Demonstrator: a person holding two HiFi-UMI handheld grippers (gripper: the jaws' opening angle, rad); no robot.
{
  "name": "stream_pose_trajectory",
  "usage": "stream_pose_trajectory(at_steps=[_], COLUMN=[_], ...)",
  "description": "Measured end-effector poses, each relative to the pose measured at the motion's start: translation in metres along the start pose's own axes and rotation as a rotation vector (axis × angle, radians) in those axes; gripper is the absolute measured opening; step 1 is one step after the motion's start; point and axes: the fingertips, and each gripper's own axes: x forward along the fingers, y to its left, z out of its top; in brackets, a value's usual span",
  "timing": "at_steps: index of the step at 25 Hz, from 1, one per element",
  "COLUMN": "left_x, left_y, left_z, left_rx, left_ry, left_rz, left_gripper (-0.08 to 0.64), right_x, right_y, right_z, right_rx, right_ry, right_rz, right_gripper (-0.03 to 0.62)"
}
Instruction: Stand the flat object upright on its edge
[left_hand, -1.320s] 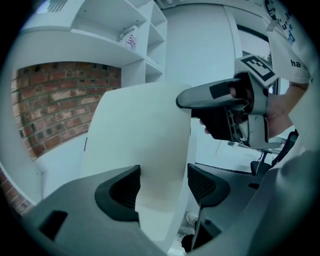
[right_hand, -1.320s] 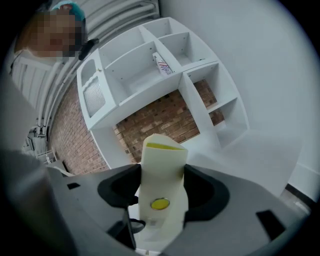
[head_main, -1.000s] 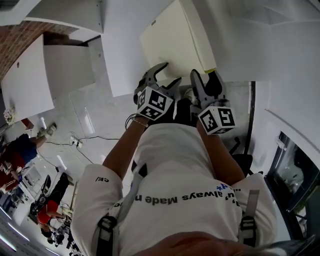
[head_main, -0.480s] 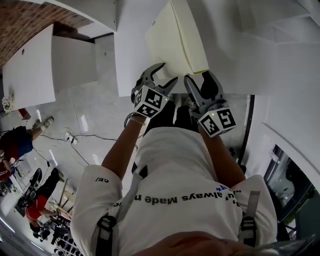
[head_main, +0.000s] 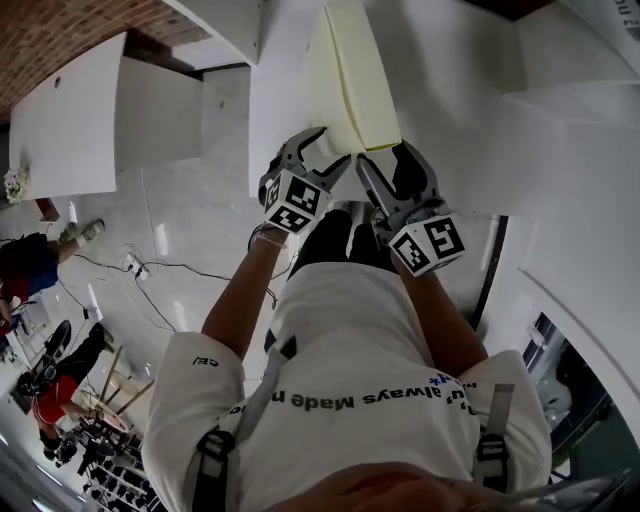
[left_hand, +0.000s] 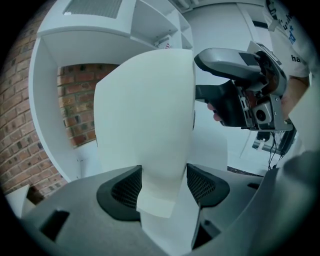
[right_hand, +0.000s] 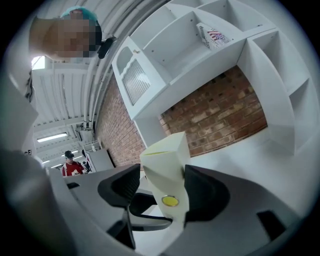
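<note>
Flat box (head_main: 345, 80) in left gripper (head_main: 335, 148), right gripper (head_main: 390, 158), whose view shows yellow dot (right_hand: 170, 201)

Smooth matt cardbd box (head_main: 350, 80)

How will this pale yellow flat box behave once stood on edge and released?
Probably stiff: the pale yellow flat box shows straight faces though the left gripper and right gripper pinch only its near end. Likely light, for the same reason. On its narrow edge it looks apt to tip, or slide on the smooth white table.
</note>
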Motion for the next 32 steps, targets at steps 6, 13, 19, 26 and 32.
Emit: stream_pose_trajectory(at_steps=[6,13,19,26,32], left_x=[-0.003,-0.004,-0.007,-0.01,-0.014], left_y=[0.03,0.062,0.085,0.125,0.144], left_z=[-0.008,-0.015,-0.018,-0.028,-0.025], left_rx=[-0.012,-0.013,-0.02,-0.039,-0.054], left_ry=[0.004,0.008,0.005,0.014,0.021], left_rz=[0.024,0.056,0.093,0.148,0.202], left_gripper=[0.278,0.276,0.276,0.276,0.276], right_x=[0.039,0.078,0.102,0.141,0.159], right_y=[0.012,0.028,0.033,0.035,0.037], right_z=[-0.006,-0.011,-0.009,-0.01,-0.004], right_rx=[-0.022,-0.043,-0.025,0.025,0.031], right_ry=[0.047,0.084,0.088,0.094,0.092], right_rz=[0.057,0.128,0.144,0.156,0.172], right_gripper=[0.27,0.27,0.27,0.27,0.27])
